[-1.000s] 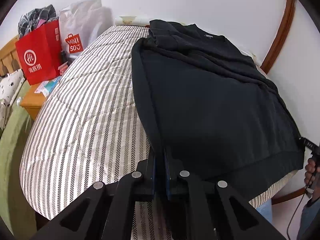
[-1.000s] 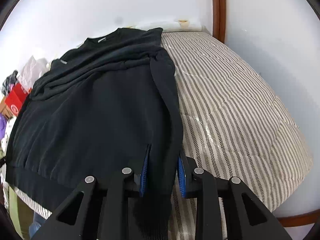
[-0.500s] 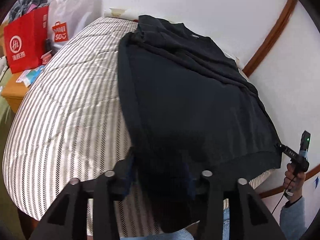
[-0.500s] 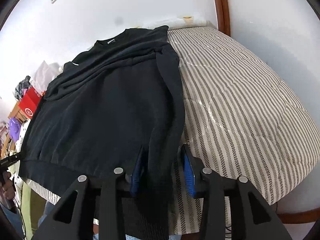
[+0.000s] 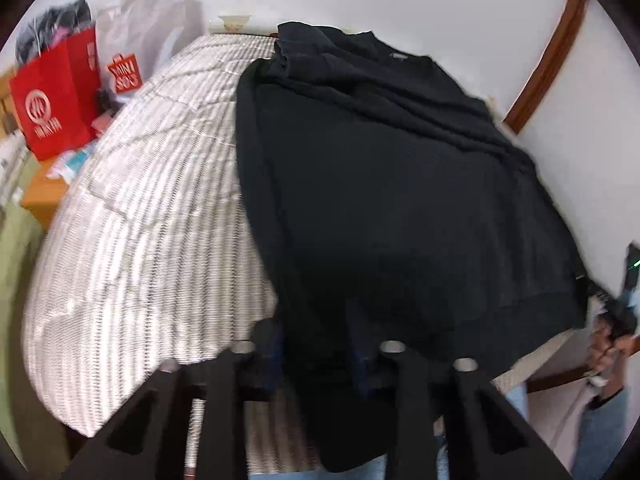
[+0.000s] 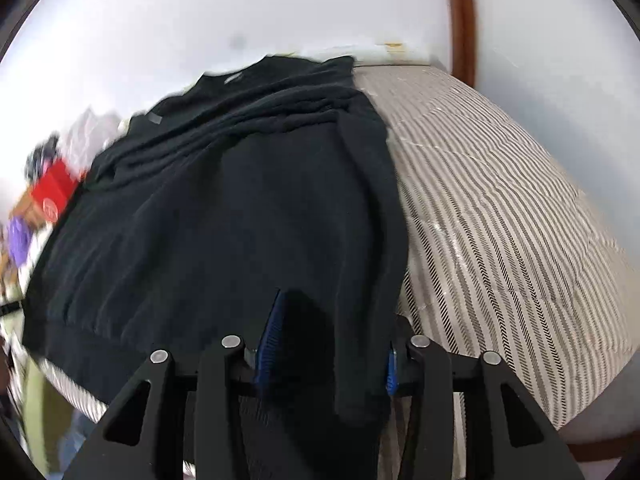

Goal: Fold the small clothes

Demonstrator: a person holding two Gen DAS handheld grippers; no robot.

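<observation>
In the left wrist view, a black sweatshirt lay spread on a bed with a striped cover, its collar toward the far wall and its hem at the near edge. The left sleeve ran down the garment's left side and passed between the fingers of the left gripper. The jaws were closing with the sleeve cloth between them; a gap showed on either side of the cloth, so the pads did not yet press it. The picture was blurred. Beside the bed, at the far left, stood a red paper bag and a white shopping bag. At the right edge a hand held the other tool.

In the right wrist view, the same sweatshirt covered the left half of the bed. Its right sleeve hung down over the near edge between the blue pads of the right gripper. Those jaws were closing too, and the left pad stood clear of the cloth. Whether the right pad touched the sleeve could not be told.
</observation>
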